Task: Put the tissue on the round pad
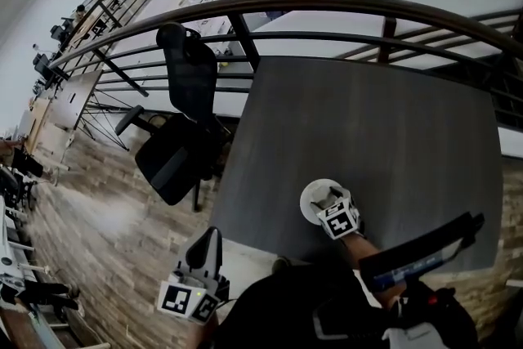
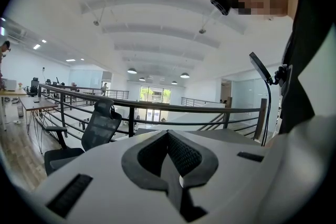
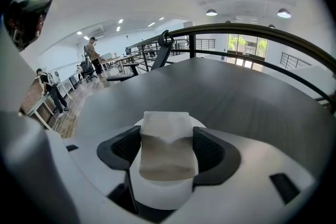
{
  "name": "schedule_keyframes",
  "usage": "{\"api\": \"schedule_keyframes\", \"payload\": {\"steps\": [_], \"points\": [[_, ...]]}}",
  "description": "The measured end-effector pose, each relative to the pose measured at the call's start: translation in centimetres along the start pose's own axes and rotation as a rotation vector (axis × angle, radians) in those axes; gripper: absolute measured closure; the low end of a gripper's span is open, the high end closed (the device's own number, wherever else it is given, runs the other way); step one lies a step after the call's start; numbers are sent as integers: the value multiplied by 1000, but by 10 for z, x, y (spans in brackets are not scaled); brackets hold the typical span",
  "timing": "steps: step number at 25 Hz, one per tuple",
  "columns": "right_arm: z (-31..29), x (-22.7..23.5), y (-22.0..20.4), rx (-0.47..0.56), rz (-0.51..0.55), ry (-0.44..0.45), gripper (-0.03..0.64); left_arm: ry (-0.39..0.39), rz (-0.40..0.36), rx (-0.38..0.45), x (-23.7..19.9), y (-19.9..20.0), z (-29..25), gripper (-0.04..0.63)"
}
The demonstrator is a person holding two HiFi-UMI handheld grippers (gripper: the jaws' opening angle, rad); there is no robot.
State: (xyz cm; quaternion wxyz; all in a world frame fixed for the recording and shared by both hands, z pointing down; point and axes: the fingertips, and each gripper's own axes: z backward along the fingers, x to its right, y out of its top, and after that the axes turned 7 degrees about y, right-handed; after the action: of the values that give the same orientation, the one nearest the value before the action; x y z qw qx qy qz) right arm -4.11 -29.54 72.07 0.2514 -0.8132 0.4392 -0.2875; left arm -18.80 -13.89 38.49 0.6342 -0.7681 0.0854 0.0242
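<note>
**Tissue held over the round pad**

The right tongs [image 1: 330, 202] are reaching in over the near edge of the dark bench [image 1: 368, 118], a little left of its middle, and hanging right above the white round pad [image 1: 309, 205]. In the right gripper view the right tongs [image 3: 167, 139] are standing part-way open, and the folded tissue [image 3: 165, 152] is filling the gap and touching both inner faces, so they are gripping it from either side. The tissue is sitting directly over the pad [image 3: 160, 194], whose white rim is showing around it. Whether its underside is touching the pad cannot be told.

The left tongs [image 1: 212, 234] are hovering off the bench, beyond its near left corner and well apart from the pad. In the left gripper view the left tongs [image 2: 168, 135] are closed tip to tip and holding nothing.

A black chair [image 1: 176, 143] is standing by the bench's left side. A dark railing [image 1: 327, 8] is curving along the far side.
</note>
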Motion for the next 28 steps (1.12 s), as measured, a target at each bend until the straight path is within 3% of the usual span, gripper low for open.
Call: {"api": "schedule_keyframes", "payload": {"steps": [13,28], "points": [[-8,4,-14,-42,-9,-18,302,-2,-2,4,1,2,5,592],[-26,10,-18,-111,106,-61,301,-20,-7,8,-11,-4,3,592]]}}
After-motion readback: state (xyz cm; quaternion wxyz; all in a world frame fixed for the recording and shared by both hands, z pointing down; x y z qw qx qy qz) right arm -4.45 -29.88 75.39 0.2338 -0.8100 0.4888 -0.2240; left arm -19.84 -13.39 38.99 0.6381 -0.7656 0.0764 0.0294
